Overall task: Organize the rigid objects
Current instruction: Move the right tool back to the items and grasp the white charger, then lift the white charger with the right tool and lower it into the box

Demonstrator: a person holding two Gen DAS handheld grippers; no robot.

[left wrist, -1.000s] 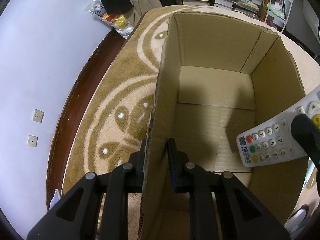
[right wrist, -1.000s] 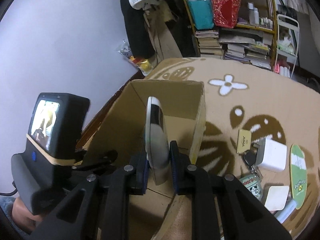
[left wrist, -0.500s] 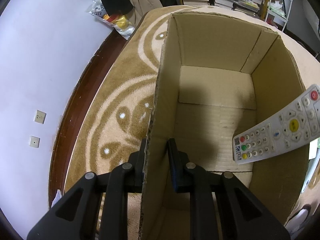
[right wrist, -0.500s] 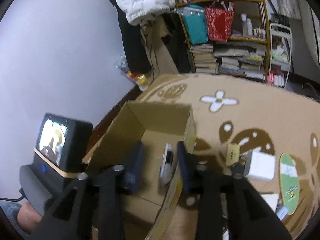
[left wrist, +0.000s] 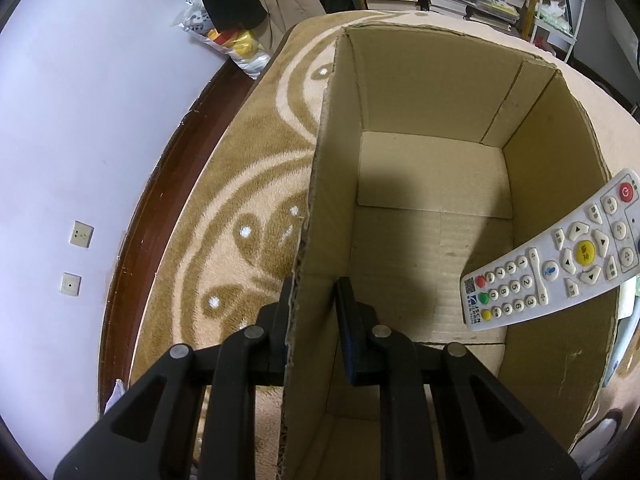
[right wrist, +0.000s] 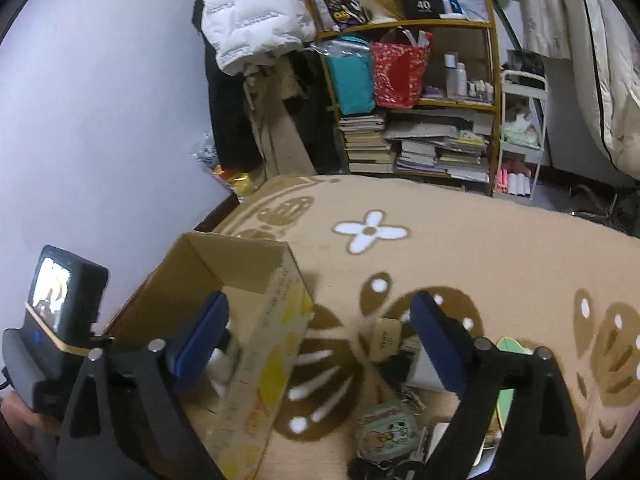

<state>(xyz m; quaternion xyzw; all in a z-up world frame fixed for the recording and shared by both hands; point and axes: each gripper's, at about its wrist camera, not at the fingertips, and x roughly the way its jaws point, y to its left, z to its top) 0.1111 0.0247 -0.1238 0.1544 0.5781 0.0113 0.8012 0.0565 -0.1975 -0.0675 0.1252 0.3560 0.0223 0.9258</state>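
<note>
- Right gripper is wide open now, blue pads spread with nothing between them. A second ago it was pinching the white TV remote with coloured buttons, so that's a fresh drop.
- Remote now sits inside the open brown cardboard box, leaning on the box's right wall, low end near the floor. First item boxed, I'd say.
- Left gripper hasn't budged: clamped on the box's left wall, one finger each side, keeping it steady.
- Still out on the tan patterned rug beside the box: a small tan tag, a round green cartoon pouch and keys, partly hidden by the gripper.
- Readable stuff: the remote has digits 0–9, a red power button, a yellow centre key and a blue logo patch, too small to read. A black box on the shelf says "40".
</note>
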